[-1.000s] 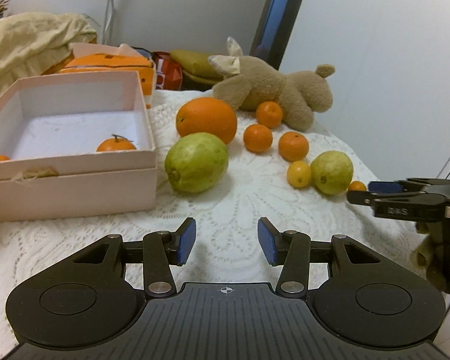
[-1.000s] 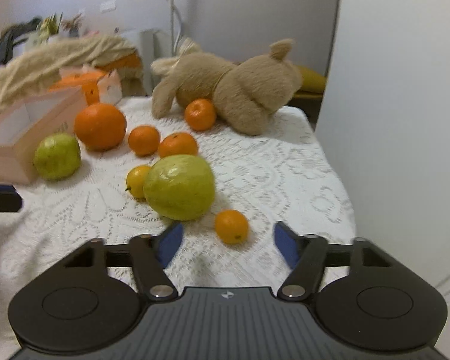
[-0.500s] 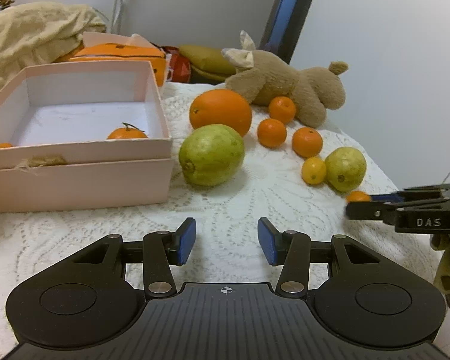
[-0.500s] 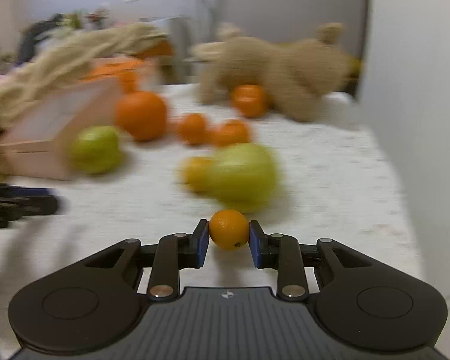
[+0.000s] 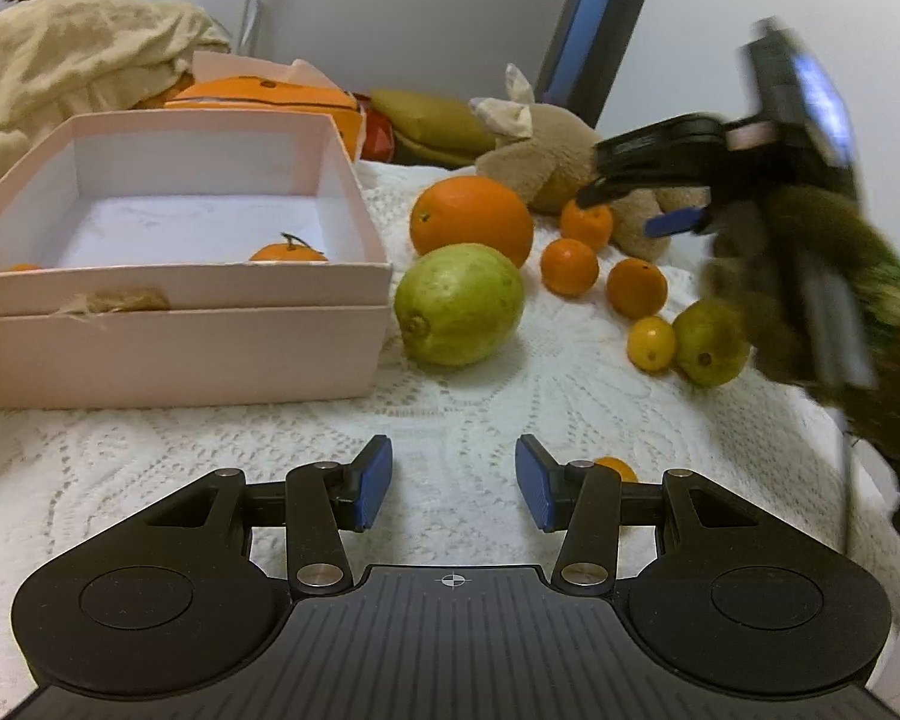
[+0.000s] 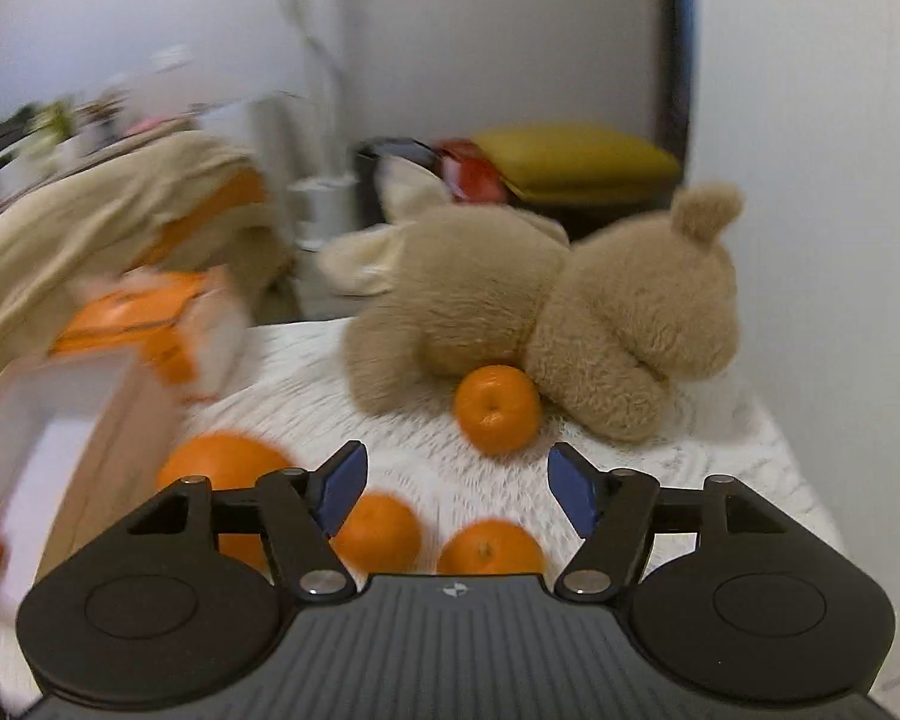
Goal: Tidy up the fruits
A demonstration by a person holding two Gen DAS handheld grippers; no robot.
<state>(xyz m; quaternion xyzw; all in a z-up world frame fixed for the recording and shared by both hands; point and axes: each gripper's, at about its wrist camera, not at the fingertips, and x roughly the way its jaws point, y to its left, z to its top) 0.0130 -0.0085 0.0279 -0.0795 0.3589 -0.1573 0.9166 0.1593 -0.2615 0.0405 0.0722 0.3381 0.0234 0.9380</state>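
The right gripper point(image 6: 456, 495) had just opened and held nothing. The left gripper point(image 5: 450, 483) hung open. Next, a mandarin point(image 6: 498, 408) needed grasping for the box point(image 5: 342, 276).

Black tongs point(image 5: 453, 483), blue pads point(image 5: 373, 480), silver screws, fuzzy green sleeve point(image 5: 834, 312)

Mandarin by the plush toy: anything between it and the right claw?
Nothing visible. The right claw, jaws just opened and empty, faces the mandarin over bare lace cloth; the plush toy touches it from behind.

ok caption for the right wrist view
Open right gripper above oranges, one mandarin against the teddy.
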